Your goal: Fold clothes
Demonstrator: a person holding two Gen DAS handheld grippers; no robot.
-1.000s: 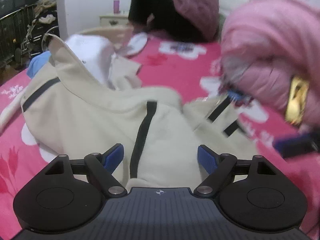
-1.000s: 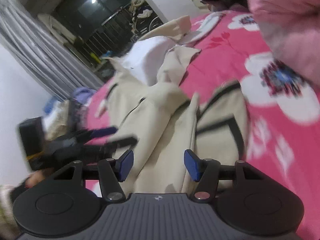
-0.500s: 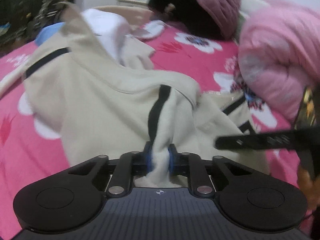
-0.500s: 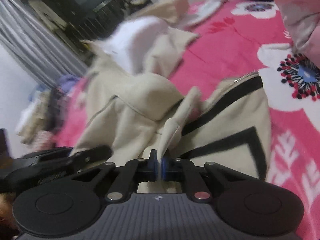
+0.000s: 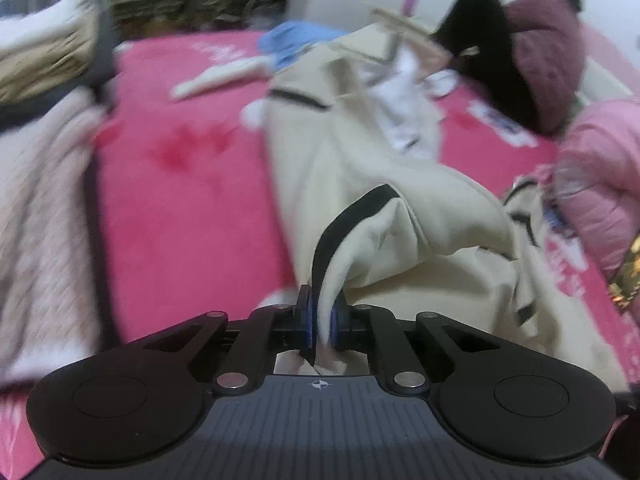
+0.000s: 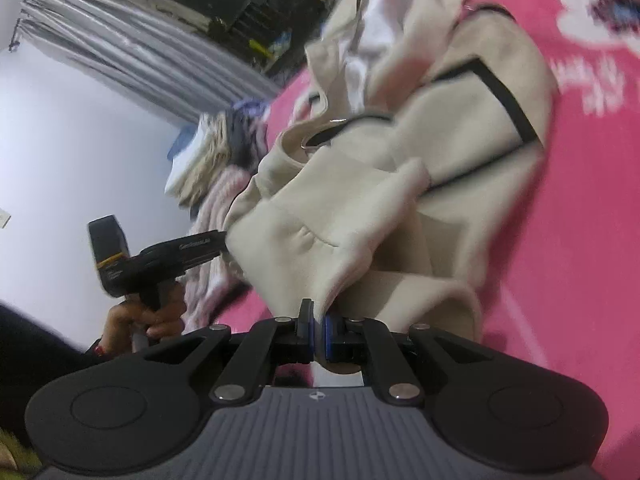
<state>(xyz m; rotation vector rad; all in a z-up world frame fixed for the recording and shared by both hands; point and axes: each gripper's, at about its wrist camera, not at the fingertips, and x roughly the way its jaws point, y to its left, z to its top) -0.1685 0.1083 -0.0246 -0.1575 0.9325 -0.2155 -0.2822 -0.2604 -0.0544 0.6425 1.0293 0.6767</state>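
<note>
A cream jacket with black trim [image 5: 360, 160] lies crumpled on the pink flowered bedcover [image 5: 180, 200]. My left gripper [image 5: 322, 312] pinches a fold of its edge beside a black stripe, its jaws still closing on the cloth. My right gripper [image 6: 316, 320] is shut on another cream edge of the same jacket [image 6: 360, 220], which hangs slightly raised between the two grips. In the right wrist view the left gripper [image 6: 216, 240] shows at the left, held by a hand [image 6: 152, 316], its tips against the cloth.
A pile of knitted and folded clothes [image 5: 40, 200] sits at the left of the bed. A pink padded garment [image 5: 600, 184] lies at the right. Dark and maroon clothing [image 5: 540, 52] and a blue cloth [image 5: 296, 40] lie at the back. A grey curtain [image 6: 140, 52] hangs beyond.
Both grippers went from open to shut on the jacket's edge. They then swung sideways with the cloth, pulling it up off the bedcover.
</note>
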